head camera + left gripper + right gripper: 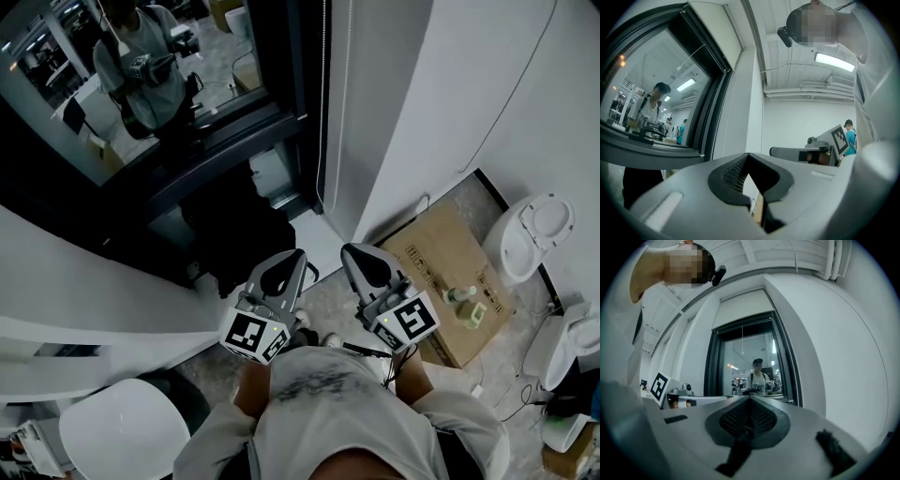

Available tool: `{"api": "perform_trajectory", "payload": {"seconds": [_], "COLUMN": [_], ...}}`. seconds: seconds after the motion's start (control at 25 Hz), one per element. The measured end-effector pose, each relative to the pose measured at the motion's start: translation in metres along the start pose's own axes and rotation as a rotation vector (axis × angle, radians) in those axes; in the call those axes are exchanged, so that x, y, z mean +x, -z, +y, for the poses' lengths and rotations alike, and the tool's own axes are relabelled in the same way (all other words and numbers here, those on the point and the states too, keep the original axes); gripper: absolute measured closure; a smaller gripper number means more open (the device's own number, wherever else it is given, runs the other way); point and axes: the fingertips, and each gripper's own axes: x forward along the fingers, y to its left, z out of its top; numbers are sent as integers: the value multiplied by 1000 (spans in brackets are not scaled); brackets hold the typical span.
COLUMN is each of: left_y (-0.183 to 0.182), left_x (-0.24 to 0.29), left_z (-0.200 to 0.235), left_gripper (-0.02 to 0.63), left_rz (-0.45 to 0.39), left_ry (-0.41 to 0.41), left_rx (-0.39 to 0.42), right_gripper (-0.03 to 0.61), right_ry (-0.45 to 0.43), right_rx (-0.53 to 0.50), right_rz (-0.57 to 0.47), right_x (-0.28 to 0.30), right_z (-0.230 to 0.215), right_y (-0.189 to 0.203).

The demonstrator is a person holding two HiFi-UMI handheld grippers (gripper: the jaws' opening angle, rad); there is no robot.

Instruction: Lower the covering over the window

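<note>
The dark-framed window [141, 103] is at the upper left of the head view, and a person is mirrored in its glass. In the right gripper view the window [750, 366] stands straight ahead, with the white blind [740, 305] rolled up above it and a thin cord [742, 336] hanging down the pane. My left gripper [284, 265] and right gripper [361, 258] are side by side in front of my chest, well short of the window. Both are shut, with nothing between the jaws. Each gripper view shows its own closed tips: the left gripper [748, 157] and the right gripper [751, 399].
A white wall [441, 84] runs to the right of the window. A flattened cardboard sheet [441, 253] with small items lies on the floor at the right, beside white toilets [534, 234]. A white chair [122, 427] is at the lower left. A white sill [84, 272] runs below the window.
</note>
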Motion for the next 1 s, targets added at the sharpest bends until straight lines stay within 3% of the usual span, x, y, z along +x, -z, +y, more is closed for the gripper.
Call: {"api": "perform_trajectory", "payload": {"seconds": [1.0], "left_y": [-4], "left_x": [63], "left_z": [110], "left_gripper": [608], "left_rz": [1], "left_ry": [117], "left_rx": [-35], "right_gripper": [561], "right_ry": [114], "right_rx": [-10], "right_rz": [24], "right_x": [118], "right_z": [-49], "right_y": [7]}}
